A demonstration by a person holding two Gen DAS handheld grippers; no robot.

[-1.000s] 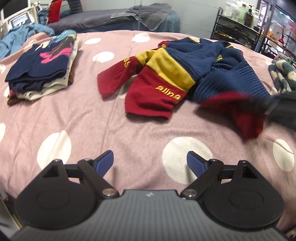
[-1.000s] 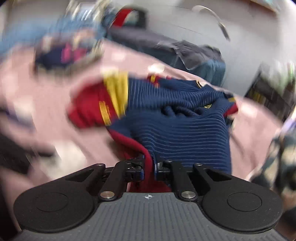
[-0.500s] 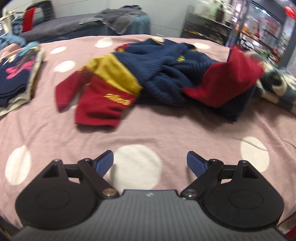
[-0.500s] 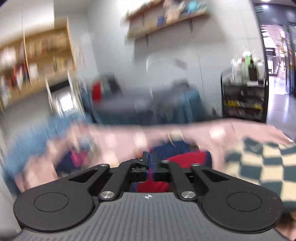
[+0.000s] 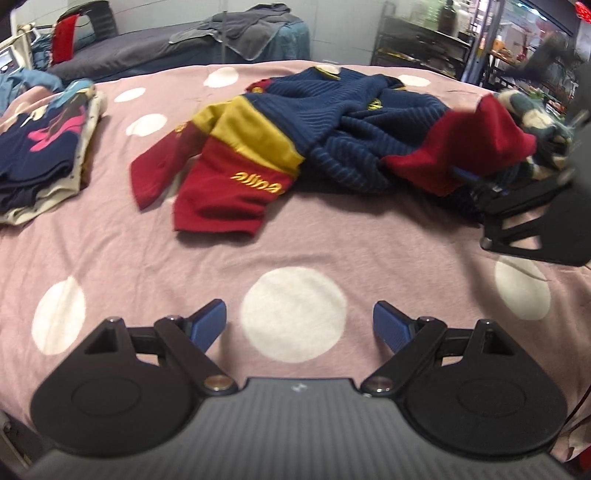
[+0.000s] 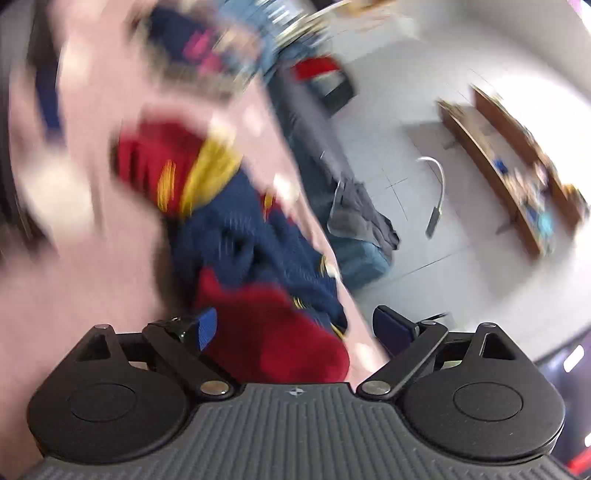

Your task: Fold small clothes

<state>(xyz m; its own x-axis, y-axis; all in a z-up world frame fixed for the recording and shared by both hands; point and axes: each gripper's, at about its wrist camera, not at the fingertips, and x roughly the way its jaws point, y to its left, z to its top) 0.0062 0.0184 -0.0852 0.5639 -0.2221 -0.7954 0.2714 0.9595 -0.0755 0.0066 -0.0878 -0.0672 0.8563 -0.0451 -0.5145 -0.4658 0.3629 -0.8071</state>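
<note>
A navy, red and yellow knit sweater (image 5: 351, 122) lies crumpled on the pink spotted bedspread (image 5: 184, 266). Its red hem (image 5: 461, 155) is turned up at the right. My left gripper (image 5: 299, 325) hangs open over a white spot, well short of the sweater and holding nothing. My right gripper (image 5: 480, 181) sits at the hem on the right. The right wrist view is blurred and rolled; there the right gripper (image 6: 295, 328) has its jaws opening, with the red hem (image 6: 273, 332) loose between them and the sweater (image 6: 258, 240) beyond.
A stack of folded clothes (image 5: 40, 147) lies at the far left of the bed. A checked garment (image 5: 532, 114) lies behind the right gripper. A dark couch with grey cloth (image 5: 240, 33) and a shelf rack (image 5: 424, 40) stand past the bed.
My right gripper was shut on the red hem and has now spread its jaws; its view has rolled sharply. The hem was carried up and to the right. The left gripper stays open.
</note>
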